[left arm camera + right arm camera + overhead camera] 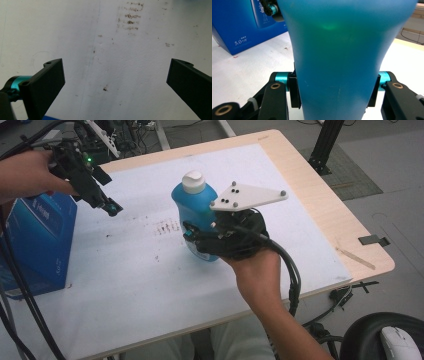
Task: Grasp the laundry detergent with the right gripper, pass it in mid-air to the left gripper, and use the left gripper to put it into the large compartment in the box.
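The right gripper (192,236) is closed on the blue bottle (196,215), and its two black jaws press on the narrow lower part of the body from both sides, as the right gripper view shows with the bottle (339,62) standing between the pads. The bottle is near the middle of the white mat (130,270), upright, with its white cap (193,182) on top, so its long axis goes straight up and down while the jaws reach it level from the person's side. Whether its bottom touches the mat or is just above it I cannot tell. The left gripper (111,208) hangs over the left part of the mat, well apart from the bottle, and its jaws stand wide with nothing between them (in the left gripper view (115,82) there is bare stained mat under them). The blue box (40,240) lies at the left edge, near the left gripper and much farther from the bottle. I judge that the coming move depends on this: the bottle must travel to the left, toward the box or the waiting left gripper, and it should stay upright, because a grip so low on a tall body may let it tip.
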The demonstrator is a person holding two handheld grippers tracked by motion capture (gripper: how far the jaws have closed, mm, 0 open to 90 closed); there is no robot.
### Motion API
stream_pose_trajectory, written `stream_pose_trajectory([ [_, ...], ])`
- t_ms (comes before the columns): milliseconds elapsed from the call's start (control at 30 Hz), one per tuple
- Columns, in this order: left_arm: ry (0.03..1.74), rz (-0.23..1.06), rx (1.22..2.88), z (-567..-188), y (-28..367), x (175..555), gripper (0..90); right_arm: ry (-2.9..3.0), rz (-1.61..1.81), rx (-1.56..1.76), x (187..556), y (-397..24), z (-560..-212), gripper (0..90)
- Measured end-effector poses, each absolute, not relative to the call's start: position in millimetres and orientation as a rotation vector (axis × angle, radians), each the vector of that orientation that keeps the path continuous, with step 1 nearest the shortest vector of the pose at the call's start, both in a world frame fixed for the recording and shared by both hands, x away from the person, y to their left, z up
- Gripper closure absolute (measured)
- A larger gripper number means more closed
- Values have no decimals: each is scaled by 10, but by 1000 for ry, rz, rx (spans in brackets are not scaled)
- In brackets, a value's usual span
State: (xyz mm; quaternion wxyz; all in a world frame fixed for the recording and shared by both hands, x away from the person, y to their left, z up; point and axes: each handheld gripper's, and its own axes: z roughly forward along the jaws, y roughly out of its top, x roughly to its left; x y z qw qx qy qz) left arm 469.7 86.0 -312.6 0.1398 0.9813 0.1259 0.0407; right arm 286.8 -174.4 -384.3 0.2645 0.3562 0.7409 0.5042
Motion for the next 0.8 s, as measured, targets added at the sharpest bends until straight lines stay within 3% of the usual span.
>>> stream_pose_trajectory([
  [800, 327, 135, 2839, -3083, 800, 4620, 16, 2167, 1457, 806, 3045, -2244, -3633, 463],
])
